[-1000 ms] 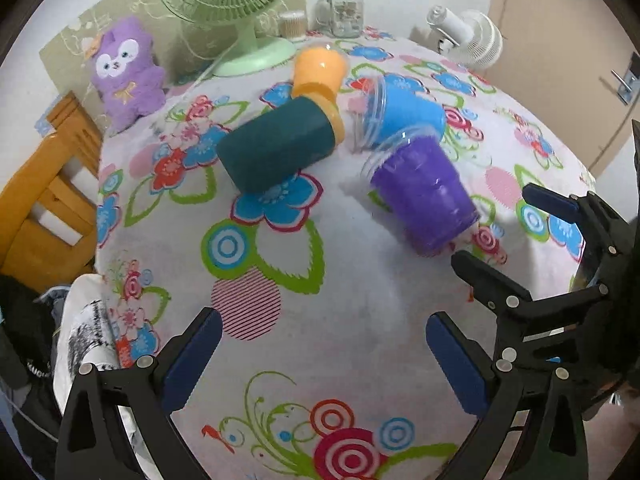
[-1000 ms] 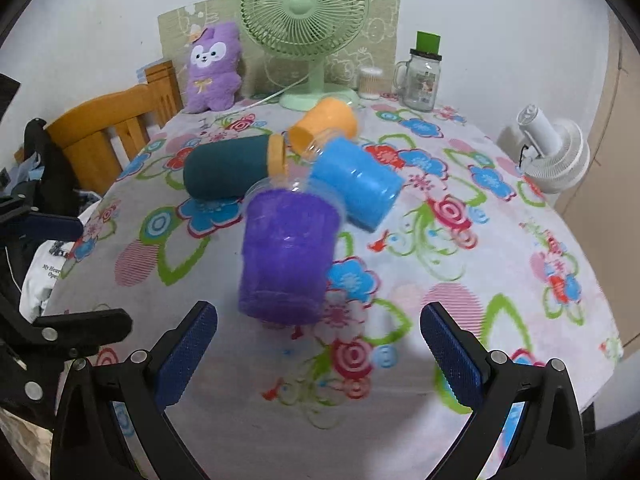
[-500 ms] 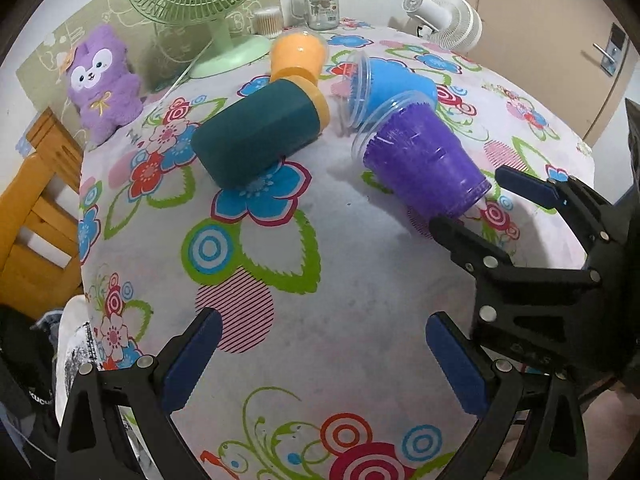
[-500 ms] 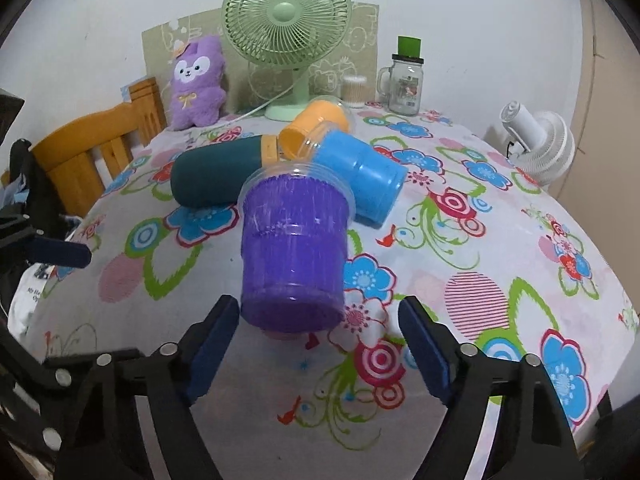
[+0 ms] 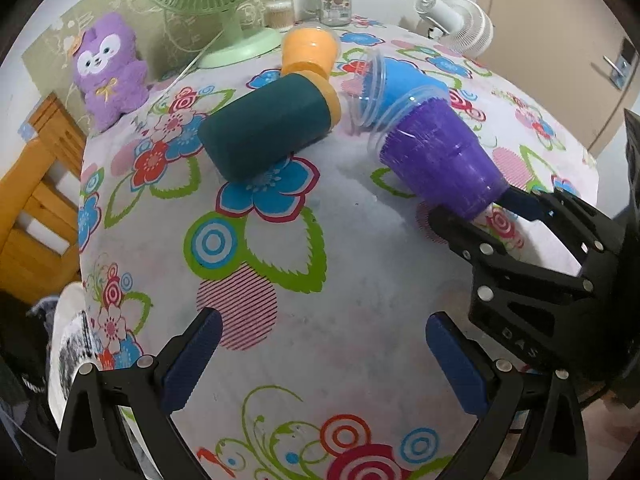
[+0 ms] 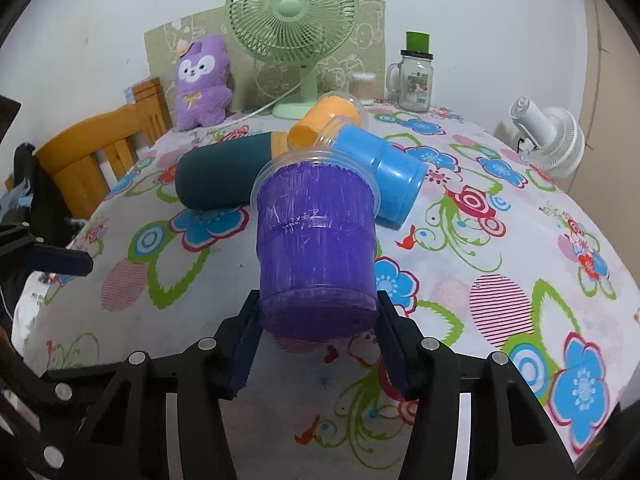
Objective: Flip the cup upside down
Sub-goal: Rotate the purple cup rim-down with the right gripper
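Observation:
A purple plastic cup (image 6: 316, 240) lies on its side on the flowered tablecloth, base toward the right wrist camera. My right gripper (image 6: 318, 340) is shut on the purple cup near its base, a pad on each side. In the left wrist view the purple cup (image 5: 436, 160) lies at centre right with the right gripper (image 5: 480, 216) on its base. My left gripper (image 5: 320, 364) is open and empty, low over the table's near side. A blue cup (image 6: 376, 168), an orange cup (image 6: 324, 120) and a dark green cup (image 6: 224, 176) lie on their sides behind the purple one.
A green desk fan (image 6: 292, 28), a purple plush toy (image 6: 202, 80), a glass jar with a green lid (image 6: 416, 76) and a small white fan (image 6: 548, 140) stand at the table's back and right. A wooden chair (image 6: 100, 148) stands at the left edge.
My right gripper moved forward to the purple cup and closed on its base. The left gripper came a little closer to the cups and stayed open.

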